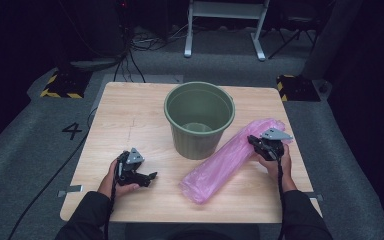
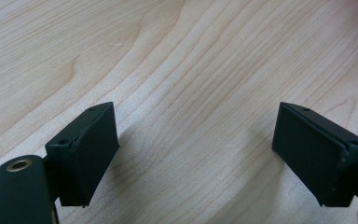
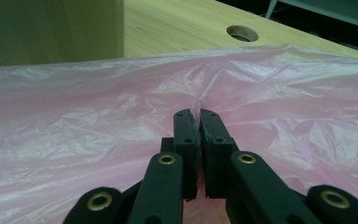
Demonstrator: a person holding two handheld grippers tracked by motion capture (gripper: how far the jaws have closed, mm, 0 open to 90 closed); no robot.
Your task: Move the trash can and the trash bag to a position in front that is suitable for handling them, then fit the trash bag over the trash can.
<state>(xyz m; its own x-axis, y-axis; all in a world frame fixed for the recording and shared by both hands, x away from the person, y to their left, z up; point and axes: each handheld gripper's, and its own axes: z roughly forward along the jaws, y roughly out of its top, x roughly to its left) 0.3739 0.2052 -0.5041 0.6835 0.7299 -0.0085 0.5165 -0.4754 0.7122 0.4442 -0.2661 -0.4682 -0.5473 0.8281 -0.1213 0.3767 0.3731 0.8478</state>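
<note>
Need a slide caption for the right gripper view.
Right gripper pinches a fold of the pink plastic bag beside the green bucket.

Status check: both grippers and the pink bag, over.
Right gripper shut on pink bag. Left gripper open over bare table. Green bin beside bag.

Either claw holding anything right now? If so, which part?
The right claw is shut on the pink plastic bag, pinching a fold of film on its top side near the far end. The left claw is open over the table, holding nothing.
</note>
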